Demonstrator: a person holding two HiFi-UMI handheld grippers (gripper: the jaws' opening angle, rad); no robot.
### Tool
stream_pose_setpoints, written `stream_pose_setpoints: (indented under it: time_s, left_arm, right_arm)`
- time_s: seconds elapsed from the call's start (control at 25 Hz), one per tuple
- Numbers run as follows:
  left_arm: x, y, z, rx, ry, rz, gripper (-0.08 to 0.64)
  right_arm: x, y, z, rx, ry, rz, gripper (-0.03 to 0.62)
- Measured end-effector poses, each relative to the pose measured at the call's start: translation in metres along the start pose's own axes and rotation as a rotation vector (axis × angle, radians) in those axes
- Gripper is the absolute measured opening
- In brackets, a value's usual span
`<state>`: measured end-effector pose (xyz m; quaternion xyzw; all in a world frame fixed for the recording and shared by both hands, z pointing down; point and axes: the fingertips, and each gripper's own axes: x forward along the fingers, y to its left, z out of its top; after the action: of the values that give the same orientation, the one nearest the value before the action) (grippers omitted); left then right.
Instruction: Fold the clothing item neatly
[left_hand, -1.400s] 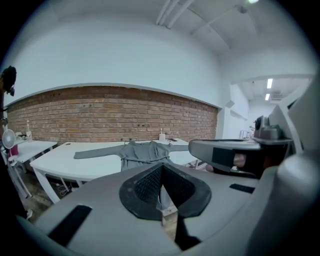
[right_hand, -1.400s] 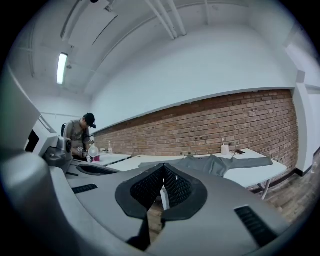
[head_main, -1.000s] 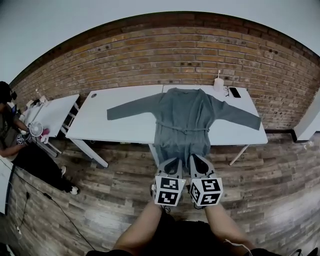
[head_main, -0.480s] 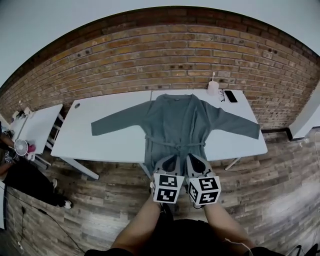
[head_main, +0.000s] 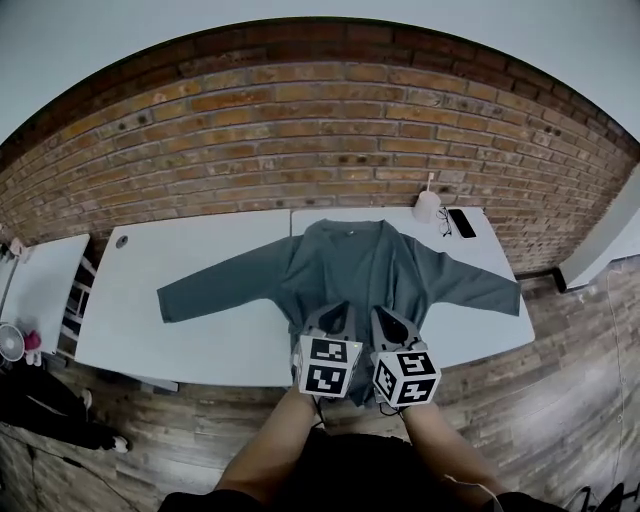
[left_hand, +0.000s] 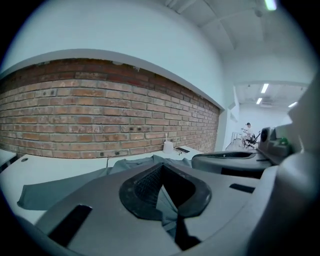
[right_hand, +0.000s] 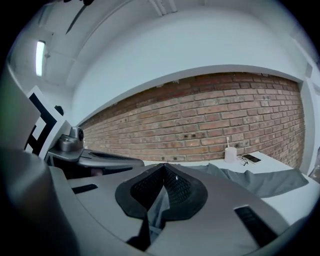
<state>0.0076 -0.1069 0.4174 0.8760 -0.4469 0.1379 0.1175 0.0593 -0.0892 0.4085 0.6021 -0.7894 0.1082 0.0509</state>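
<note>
Left gripper (head_main: 336, 312), right gripper (head_main: 383, 316) (clamped): cardigan (head_main: 350, 262)

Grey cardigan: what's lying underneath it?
Only the white table shows around the cardigan. Whatever lies directly beneath the fabric is covered.

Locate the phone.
In the head view, the phone lies at the far right corner of the table, just right of the glasses and white container.

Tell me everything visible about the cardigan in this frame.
The cardigan is grey-green, soft-looking cloth, long-sleeved, open at the front. It lies face up across two white tables, collar toward the brick wall, sleeves spread left and right. The left hand-held gripper and right hand-held gripper are each shut on its lower part.
</note>
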Motion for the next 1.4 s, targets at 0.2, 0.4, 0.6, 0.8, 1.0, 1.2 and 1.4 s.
stream_pose_setpoints:
  time_s: [0.2, 0.4, 0.6, 0.8, 1.0, 1.2, 1.4]
  left_arm:
    - [0.031, 0.034, -0.02, -0.036, 0.064, -0.022, -0.012]
    - [0.05, 0.031, -0.028, -0.019, 0.101, -0.055, -0.012]
    - [0.075, 0.019, -0.021, -0.025, 0.119, -0.063, -0.012]
    - [0.104, -0.016, -0.009, 0.0, 0.129, -0.1, -0.012]
    - [0.129, -0.072, -0.005, 0.065, 0.14, -0.16, -0.012]
    - [0.156, -0.129, 0.003, 0.129, 0.136, -0.229, -0.012]
    - [0.181, -0.178, 0.002, 0.126, 0.156, -0.285, -0.012]
  right_arm:
    - [0.032, -0.01, -0.017, 0.019, 0.048, -0.071, 0.002]
    - [0.046, -0.032, -0.027, 0.075, 0.069, -0.112, 0.002]
    - [0.054, -0.066, -0.03, 0.056, 0.118, -0.146, 0.002]
    - [0.036, -0.128, -0.028, 0.098, 0.127, -0.236, 0.002]
    - [0.004, -0.198, -0.027, 0.153, 0.103, -0.338, 0.002]
    - [-0.028, -0.26, -0.025, 0.213, 0.08, -0.426, 0.002]
    - [-0.06, -0.311, -0.03, 0.229, 0.091, -0.501, 0.002]
